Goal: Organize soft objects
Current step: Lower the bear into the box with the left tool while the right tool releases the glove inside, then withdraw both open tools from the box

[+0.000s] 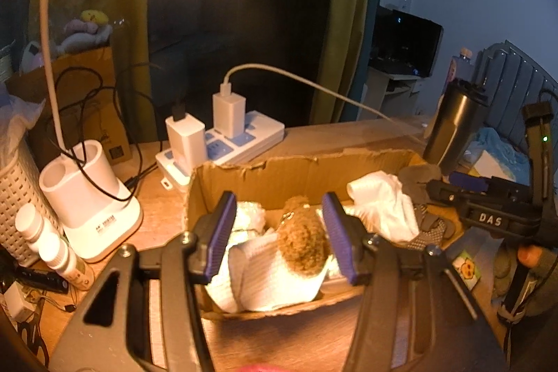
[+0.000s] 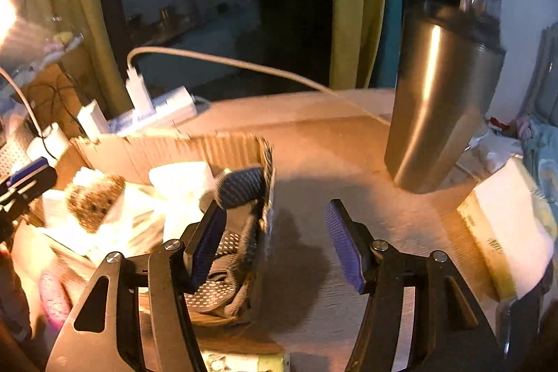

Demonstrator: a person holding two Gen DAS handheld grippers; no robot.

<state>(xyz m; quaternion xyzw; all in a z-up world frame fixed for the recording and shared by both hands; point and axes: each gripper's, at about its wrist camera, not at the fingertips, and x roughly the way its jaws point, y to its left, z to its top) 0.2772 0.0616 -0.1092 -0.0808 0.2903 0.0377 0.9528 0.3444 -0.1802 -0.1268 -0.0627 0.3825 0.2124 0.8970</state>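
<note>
**A:** What is closest to your left claw?

**B:** My left claw point(image 1: 284, 232) is spread above the near end of the box point(image 1: 251, 171). Its purple pads point(image 1: 219, 232) stand apart and press on nothing. Seen between them, lower down in the box, lies a curly brown plush point(image 1: 305, 246) on a white cloth point(image 1: 265, 281).

**A:** And the right one?

**B:** My right claw point(image 2: 275, 243) is spread too, with bare table point(image 2: 314, 267) between the pads. Its left pad sits just beside a grey dotted sock point(image 2: 223, 288) that hangs over the box's right wall. I cannot tell whether the pad touches the sock; nothing is pinched.

**A:** So where are the soft things?

**B:** In the box or on its rim. The plush and the cloth are inside, towards the left. A white sock point(image 1: 383, 208) drapes over the right end, next to the grey one. A dark rolled piece point(image 2: 240, 187) sits at the right wall, above the grey sock.

**A:** What lies beyond the box?

**B:** To the right a steel tumbler point(image 2: 439, 100) stands upright on the table, well apart from the box. Behind the box a power strip point(image 1: 226, 145) holds two white chargers point(image 1: 228, 114), and a white cable point(image 1: 314, 82) runs from one towards the tumbler. Left of the box is a white lamp base point(image 1: 90, 201), with small white bottles point(image 1: 45, 239) and a woven basket point(image 1: 17, 197) beside it. Farthest back are green curtains point(image 1: 334, 23) and a dark window.
</note>
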